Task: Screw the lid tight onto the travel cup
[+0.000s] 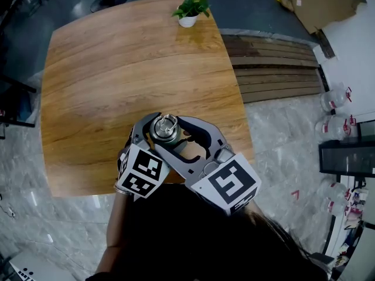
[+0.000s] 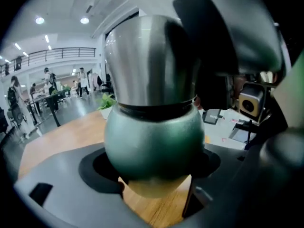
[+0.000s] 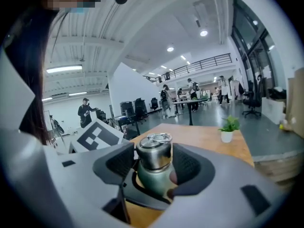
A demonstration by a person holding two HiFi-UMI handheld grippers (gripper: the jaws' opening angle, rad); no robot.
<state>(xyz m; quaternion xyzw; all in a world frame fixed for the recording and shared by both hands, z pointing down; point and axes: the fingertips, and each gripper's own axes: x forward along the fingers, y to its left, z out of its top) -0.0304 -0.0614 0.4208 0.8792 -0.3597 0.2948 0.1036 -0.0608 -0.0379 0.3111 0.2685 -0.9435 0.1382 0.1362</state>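
Standing upright, the travel cup [image 2: 152, 141] is clamped by its green body in the left hand-held gripper [image 2: 152, 169]; the right hand-held gripper [image 3: 155, 165] grips the lid [image 3: 154, 151] directly above.

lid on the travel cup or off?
On. The steel lid sits on the green travel cup with only a dark seam between; how tight, cannot tell.

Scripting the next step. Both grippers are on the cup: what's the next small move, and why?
Probably twist the right gripper clockwise on the lid while the left gripper steadies the cup: each pair of jaws grips its part, and the lid sits upright on the cup.
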